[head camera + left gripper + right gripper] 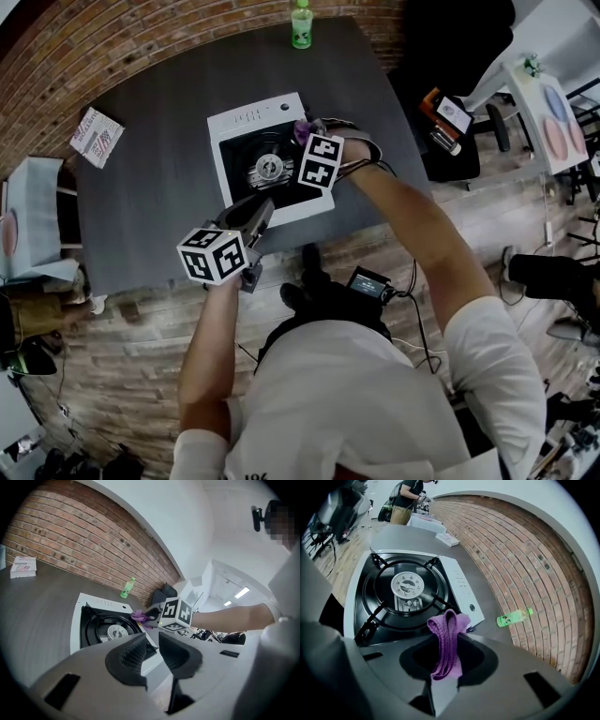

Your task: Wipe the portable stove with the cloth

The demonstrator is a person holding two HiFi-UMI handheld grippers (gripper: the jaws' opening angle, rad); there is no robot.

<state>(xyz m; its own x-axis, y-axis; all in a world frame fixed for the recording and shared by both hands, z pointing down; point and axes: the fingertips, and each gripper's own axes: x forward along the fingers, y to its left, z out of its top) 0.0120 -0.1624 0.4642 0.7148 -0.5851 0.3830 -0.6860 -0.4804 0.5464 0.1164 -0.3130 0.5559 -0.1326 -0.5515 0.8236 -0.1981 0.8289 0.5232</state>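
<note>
Dark surface (159, 141) with the portable stove (246, 116) around its middle: white casing, black burner well.

Right gripper (446, 658) is at the stove's right side, fingers clenched on the purple cloth (449, 625). A folded loop pokes past the tips; can't tell if it touches the casing.

Left gripper (152, 648) is off the stove's near edge, fingers slightly parted, nothing in them.

Cloth looks light and limp and bunches easily. Pinching the fold is fine; wipe with the loose loop. Stove probably skids when pushed, so brace it at the white rim.

Green bottle (301, 25), printed packet (97, 136) and the stove panel marks: print too small to read.
</note>
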